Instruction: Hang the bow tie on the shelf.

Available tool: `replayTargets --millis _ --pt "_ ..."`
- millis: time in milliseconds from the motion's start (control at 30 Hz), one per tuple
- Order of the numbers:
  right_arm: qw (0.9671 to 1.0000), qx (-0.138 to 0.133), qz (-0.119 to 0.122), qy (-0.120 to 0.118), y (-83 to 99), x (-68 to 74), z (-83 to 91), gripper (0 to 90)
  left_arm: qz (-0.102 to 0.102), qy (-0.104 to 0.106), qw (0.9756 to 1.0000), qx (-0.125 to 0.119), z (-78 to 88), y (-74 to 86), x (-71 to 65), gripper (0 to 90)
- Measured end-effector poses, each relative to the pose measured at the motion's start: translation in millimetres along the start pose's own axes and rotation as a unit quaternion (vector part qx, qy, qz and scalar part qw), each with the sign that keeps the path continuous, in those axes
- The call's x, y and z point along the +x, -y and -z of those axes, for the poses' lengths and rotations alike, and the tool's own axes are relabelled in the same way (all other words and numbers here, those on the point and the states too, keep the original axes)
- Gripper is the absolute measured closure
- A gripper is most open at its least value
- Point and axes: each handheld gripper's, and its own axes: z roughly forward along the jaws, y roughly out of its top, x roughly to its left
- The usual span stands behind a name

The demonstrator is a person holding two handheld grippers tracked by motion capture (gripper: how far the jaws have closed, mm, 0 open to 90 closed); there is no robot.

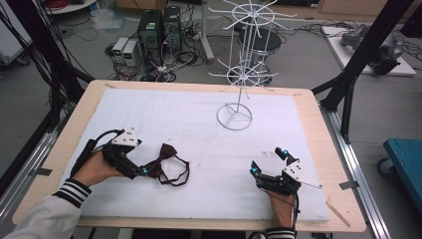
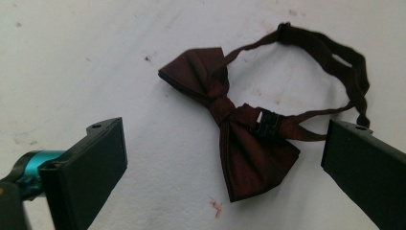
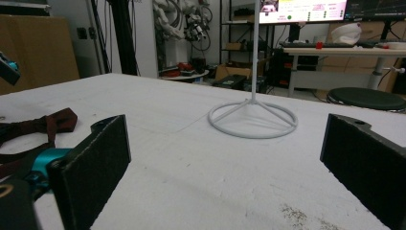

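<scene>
A dark maroon bow tie (image 1: 161,159) with a looped strap lies flat on the white foam sheet (image 1: 199,129), left of centre. My left gripper (image 1: 140,169) hovers at its left end, open, and the bow tie (image 2: 230,120) sits between the spread jaws with the black clasp (image 2: 265,123) showing. My right gripper (image 1: 268,162) rests open near the front right of the sheet, nothing between its jaws. A white wire display stand (image 1: 239,74) rises at the back centre; its ring base (image 3: 253,119) lies ahead of the right gripper, and the bow tie (image 3: 43,127) shows at far left.
The foam sheet covers a wooden table (image 1: 318,144) with black frame posts (image 1: 363,55) at the sides. Computer boxes and cables (image 1: 154,40) stand on the floor behind. A blue cart (image 1: 405,157) sits at the right.
</scene>
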Motion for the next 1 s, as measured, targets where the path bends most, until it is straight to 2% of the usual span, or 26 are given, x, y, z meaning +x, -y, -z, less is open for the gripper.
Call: replayTargets --millis 100,200,467,633,833,1000 --pt "1.0 0.0 0.0 0.0 0.0 0.0 0.0 2.4 0.001 0.002 0.9998 0.021 -7.5 -0.7 -1.0 2.4" --pt "1.0 0.0 0.0 0.0 0.0 0.1 0.0 2.4 -0.005 0.014 0.9991 0.04 -13.1 -1.6 -1.0 9.6" --pt "1.0 0.0 0.0 0.0 0.0 0.1 0.0 2.5 -0.001 0.015 0.9975 0.068 -26.0 -3.7 -4.8 10.5" --pt "1.0 0.0 0.0 0.0 0.0 0.1 0.0 2.4 -0.003 0.02 0.9956 0.091 -31.6 -2.4 -7.1 18.1" --pt "1.0 0.0 0.001 0.0 0.0 0.0 -0.1 2.4 -0.003 0.034 0.9949 0.095 -33.0 -2.9 -7.7 26.5" --pt "1.0 0.002 -0.001 0.001 0.0 0.5 0.2 2.4 0.004 0.051 0.9942 0.095 -33.1 -2.8 -8.1 40.8"
